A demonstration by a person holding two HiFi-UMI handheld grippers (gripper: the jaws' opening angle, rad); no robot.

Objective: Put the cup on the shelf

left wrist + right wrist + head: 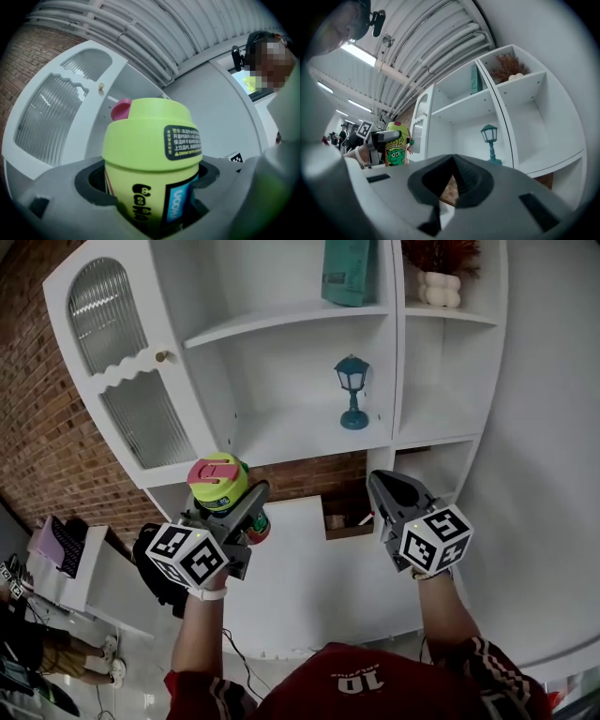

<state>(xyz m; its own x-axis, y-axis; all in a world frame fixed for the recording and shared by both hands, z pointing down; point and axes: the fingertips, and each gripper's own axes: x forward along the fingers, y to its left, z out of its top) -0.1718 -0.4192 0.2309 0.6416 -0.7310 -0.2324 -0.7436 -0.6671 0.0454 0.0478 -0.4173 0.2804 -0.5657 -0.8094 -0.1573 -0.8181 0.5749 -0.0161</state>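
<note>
A: Left gripper [248,509] is clamped on the cup [150,140]. Cup is upright, in the air, below and left of the lantern [352,390]. Right gripper [379,486] has jaws together, nothing in them, just below the lantern.
B: So step = carrying to the shelf [291,432]?
A: I think yes. Next: raise the cup, set it left of the lantern w/o touching it.
B: Anything hidden?
A: Cup base, behind the jaws.

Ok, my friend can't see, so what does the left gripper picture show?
A lime-green cup is held in the left gripper, filling the middle of the picture. Behind it is a white cabinet door with ribbed glass.
</note>
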